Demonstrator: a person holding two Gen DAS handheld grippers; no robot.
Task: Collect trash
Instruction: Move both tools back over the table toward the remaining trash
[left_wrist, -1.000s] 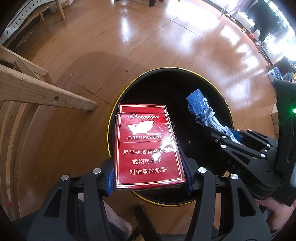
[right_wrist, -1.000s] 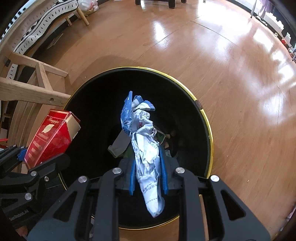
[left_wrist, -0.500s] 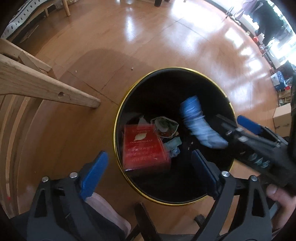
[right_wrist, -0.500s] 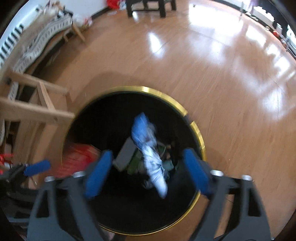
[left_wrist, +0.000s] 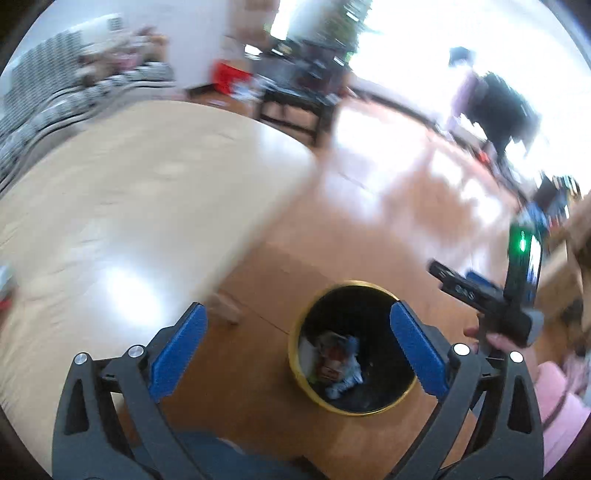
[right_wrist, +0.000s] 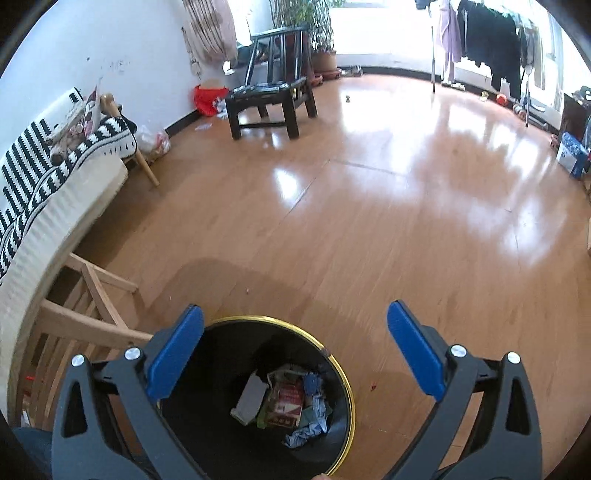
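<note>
A black trash bin with a gold rim (left_wrist: 292, 350) (right_wrist: 348, 384) stands on the wooden floor below both grippers. Inside it lie a red cigarette pack (left_wrist: 330, 365) (right_wrist: 289, 400), a crumpled blue-and-white wrapper (left_wrist: 345, 382) (right_wrist: 308, 432) and other scraps. My left gripper (left_wrist: 295, 310) hangs well above the bin, its jaws opening wide with nothing between the blue pads. My right gripper (right_wrist: 294, 310) is also above the bin, jaws opening and empty. The left wrist view is blurred; a hand (left_wrist: 495, 339) holds the right tool at its right edge.
A pale tabletop (left_wrist: 129, 221) fills the left of the left wrist view. A wooden frame (right_wrist: 92, 317) under a cushioned bench with a striped throw (right_wrist: 55, 166) stands left of the bin. A dark chair (right_wrist: 266, 99), a clothes rack (right_wrist: 480, 37) and boxes (right_wrist: 570, 155) stand farther off.
Both grippers went from shut to open. The red pack and the blue-and-white wrapper fell into the bin. Both grippers then rose and tilted up, so the bin looks smaller.
</note>
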